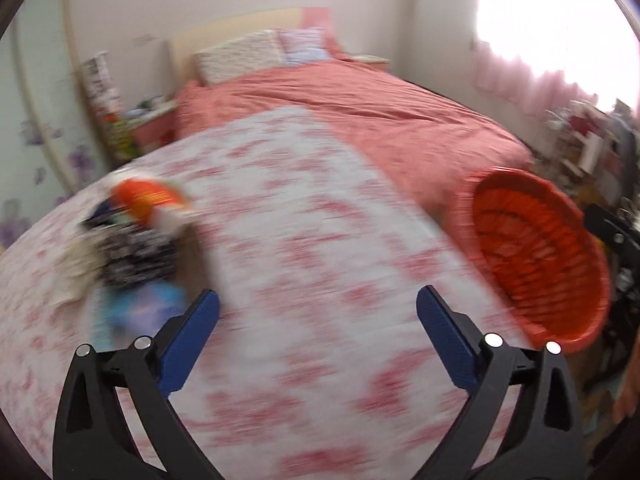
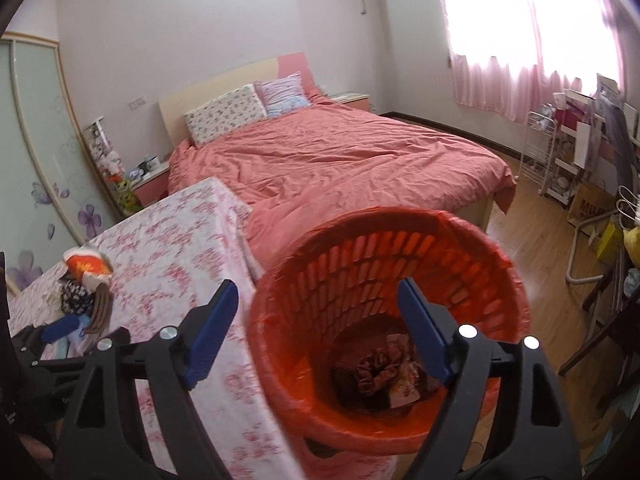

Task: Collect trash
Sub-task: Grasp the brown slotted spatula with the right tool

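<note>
A pile of trash (image 1: 132, 236) lies on the floral tablecloth at the left: an orange-and-white wrapper, a dark patterned packet, a blue item. It also shows in the right wrist view (image 2: 86, 284). My left gripper (image 1: 318, 304) is open and empty over the table, right of the pile; the view is blurred. An orange slatted waste basket (image 1: 536, 256) stands at the table's right edge. My right gripper (image 2: 316, 292) is open and empty above the basket's rim (image 2: 404, 216). Crumpled wrappers (image 2: 384, 372) lie at the basket's bottom.
The table with the pink floral cloth (image 2: 180, 240) abuts a bed with a salmon cover (image 2: 340, 160). A wardrobe (image 2: 36, 152) stands at the left. Shelves and clutter (image 2: 580, 152) line the right wall on a wooden floor (image 2: 536, 248).
</note>
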The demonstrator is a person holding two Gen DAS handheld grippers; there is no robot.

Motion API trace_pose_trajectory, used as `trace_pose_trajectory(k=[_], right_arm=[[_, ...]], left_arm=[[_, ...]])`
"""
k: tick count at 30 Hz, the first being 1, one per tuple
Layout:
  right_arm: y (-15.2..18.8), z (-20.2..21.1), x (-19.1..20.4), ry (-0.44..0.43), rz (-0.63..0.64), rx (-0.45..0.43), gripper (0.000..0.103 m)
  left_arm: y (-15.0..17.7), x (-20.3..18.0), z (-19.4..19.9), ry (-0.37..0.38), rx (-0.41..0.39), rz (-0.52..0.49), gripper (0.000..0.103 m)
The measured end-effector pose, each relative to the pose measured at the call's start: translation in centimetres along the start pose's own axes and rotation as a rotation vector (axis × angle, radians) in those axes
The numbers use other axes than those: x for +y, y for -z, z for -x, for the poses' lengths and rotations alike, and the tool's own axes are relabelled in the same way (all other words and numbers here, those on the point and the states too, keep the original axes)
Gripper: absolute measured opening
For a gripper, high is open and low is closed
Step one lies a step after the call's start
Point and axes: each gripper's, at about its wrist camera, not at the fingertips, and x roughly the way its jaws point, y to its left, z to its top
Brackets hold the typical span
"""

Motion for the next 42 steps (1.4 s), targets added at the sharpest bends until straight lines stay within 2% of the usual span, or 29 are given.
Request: trace_pose_trajectory(k=[2, 6, 11, 13, 16, 21, 22, 24, 27, 31, 33, 34, 36, 39, 42], right_arm=[[0.4, -0.1, 1.9, -0.020, 0.034, 0.012, 0.082], [1.5, -0.5, 6.4, -0.067, 0.124, 0.043, 0.083], [3.0, -1.7, 11.9, -0.134, 0.202, 0.088, 0.083], [3.5, -2.2, 13.7, -0.157, 0.217, 0.111, 0.081], [4.1, -3.2, 16.6, -0.184, 0.237, 0.139, 0.072], [3.7, -6.1, 21.2, -0.226, 0.236, 0.189, 0.054], [3.5, -6.9, 22.3, -0.239, 0.232, 0.206, 0.050], [3.4, -8.0, 23.7, -0.254, 0.233, 0.231, 0.047], [3.2, -10.0, 26.2, -0.268, 0.258, 0.272, 0.044], [3.8, -12.1, 27.9, -0.241, 0.291, 0.316, 0.039], [3.9, -12.5, 28.2, -0.247, 0.289, 0.321, 0.035], [3.9, -12.5, 28.4, -0.248, 0.301, 0.319, 0.029], [4.0, -12.5, 28.7, -0.239, 0.320, 0.313, 0.029], [4.0, -12.9, 28.9, -0.246, 0.311, 0.322, 0.034], [4.2, -13.1, 29.5, -0.218, 0.359, 0.307, 0.032]], left_arm=[[0.8, 3.1, 0.4, -0.063, 0.011, 0.041, 0.101], [2.2, 8.5, 0.8, -0.111, 0.039, 0.122, 0.101], [4.0, 13.3, 0.5, -0.186, 0.054, 0.159, 0.101], [4.3, 14.5, 0.2, -0.180, 0.061, 0.183, 0.101], [4.7, 15.9, -0.3, -0.144, 0.079, 0.231, 0.100], [4.6, 16.8, -1.5, -0.088, 0.113, 0.266, 0.081], [4.5, 16.8, -1.8, -0.085, 0.119, 0.267, 0.079], [4.4, 16.9, -2.4, -0.084, 0.132, 0.267, 0.072], [4.2, 17.3, -2.9, -0.107, 0.128, 0.247, 0.068], [4.2, 18.2, -3.2, -0.120, 0.124, 0.259, 0.068], [4.5, 18.7, -2.7, -0.089, 0.121, 0.270, 0.068], [4.7, 19.0, -2.5, -0.079, 0.119, 0.275, 0.069], [5.0, 19.6, -2.0, -0.079, 0.115, 0.285, 0.070], [5.0, 21.0, -1.4, -0.085, 0.098, 0.326, 0.071], [4.4, 22.6, -1.3, -0.115, 0.077, 0.369, 0.071]])
